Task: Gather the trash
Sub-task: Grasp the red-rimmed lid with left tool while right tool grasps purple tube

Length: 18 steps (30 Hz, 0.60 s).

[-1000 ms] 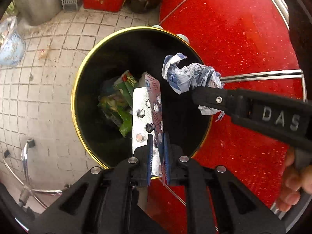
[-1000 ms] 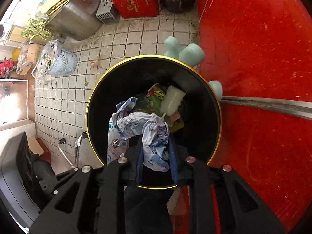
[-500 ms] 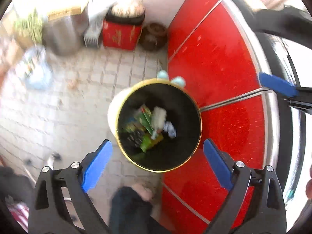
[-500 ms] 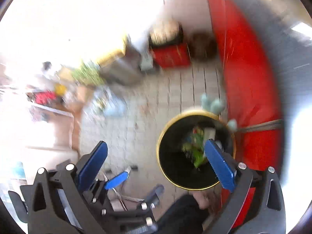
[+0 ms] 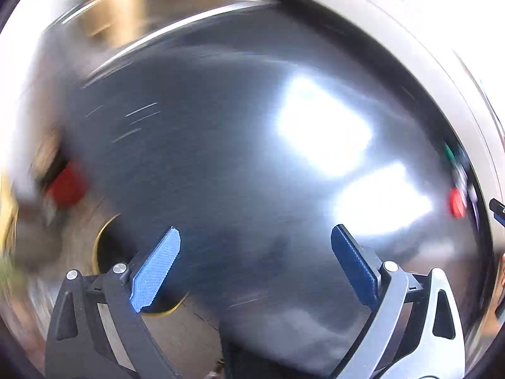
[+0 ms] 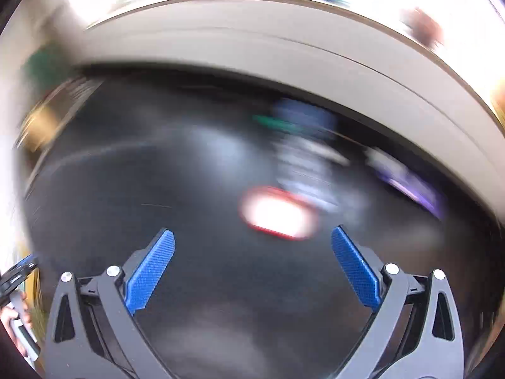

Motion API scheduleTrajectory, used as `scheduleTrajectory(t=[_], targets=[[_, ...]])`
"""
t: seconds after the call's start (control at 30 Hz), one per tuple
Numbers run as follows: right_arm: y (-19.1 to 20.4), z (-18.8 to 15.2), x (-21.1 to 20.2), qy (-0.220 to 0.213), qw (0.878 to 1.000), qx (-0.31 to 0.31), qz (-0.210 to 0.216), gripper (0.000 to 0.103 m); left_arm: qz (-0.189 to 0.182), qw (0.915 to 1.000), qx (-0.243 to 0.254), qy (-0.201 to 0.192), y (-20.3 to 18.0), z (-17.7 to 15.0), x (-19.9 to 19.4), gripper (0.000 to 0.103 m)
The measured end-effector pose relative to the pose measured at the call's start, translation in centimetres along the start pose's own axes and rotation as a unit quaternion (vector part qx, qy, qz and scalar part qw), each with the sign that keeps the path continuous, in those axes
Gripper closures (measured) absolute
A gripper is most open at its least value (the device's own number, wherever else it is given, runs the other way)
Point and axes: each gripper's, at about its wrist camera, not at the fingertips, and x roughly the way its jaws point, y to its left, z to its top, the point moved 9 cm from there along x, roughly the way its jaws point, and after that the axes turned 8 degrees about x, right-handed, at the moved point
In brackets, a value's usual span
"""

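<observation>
Both views are heavily motion-blurred. My left gripper (image 5: 255, 252) is open and empty over a dark shiny table top (image 5: 236, 145). The gold rim of the black trash bin (image 5: 101, 246) shows low at the left, partly behind the left finger. My right gripper (image 6: 252, 259) is open and empty above the same dark table top (image 6: 157, 189). Ahead of it lies a red-edged white piece (image 6: 277, 213), and blurred blue-white (image 6: 303, 154) and purple (image 6: 407, 180) items lie farther back. Small red (image 5: 456, 202) and green (image 5: 448, 151) items sit at the far right of the left wrist view.
A pale rim (image 6: 252, 47) rings the dark table top. A blurred red box (image 5: 66, 186) stands on the floor at the left. Bright glare patches (image 5: 322, 132) lie on the table. The other gripper shows at the left edge (image 6: 15, 271) of the right wrist view.
Both grippers dropped their trash into the bin, opened wide, and swung away from the bin up over the table top. The bin now sits at the lower left of the left view.
</observation>
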Motion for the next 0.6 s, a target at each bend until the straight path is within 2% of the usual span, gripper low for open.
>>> scheduleTrajectory(t=[0.07, 0.13, 0.27, 0.4, 0.5, 0.6], targets=[[-8.0, -1.0, -0.5, 0.015, 0.998, 0.057, -0.03, 0.007, -0.022, 0.9976, 0.064, 0.009, -5.5, 1.7, 1.0, 0.009], [-13.0, -1.7, -0.9, 0.019, 0.994, 0.089, -0.053, 0.007, -0.052, 0.9878, 0.145, 0.021, -12.7, 3.2, 1.9, 0.009], [-19.7, -2.3, -1.7, -0.002, 0.986, 0.156, -0.055, 0.007, -0.082, 0.9654, 0.246, 0.029, -23.9, 5.1, 3.1, 0.009], [-22.2, -2.0, -0.7, -0.006, 0.98, 0.197, -0.04, 0.007, -0.086, 0.955, 0.28, 0.045, -30.4, 6.5, 5.4, 0.009], [-21.5, -0.8, 1.3, 0.006, 0.982, 0.19, -0.026, 0.007, -0.064, 0.9459, 0.313, 0.054, -33.5, 7.0, 7.2, 0.009], [-21.0, 1.4, 3.5, 0.004, 0.984, 0.177, -0.018, 0.007, -0.046, 0.9448, 0.318, 0.064, -34.9, 7.5, 9.2, 0.009]])
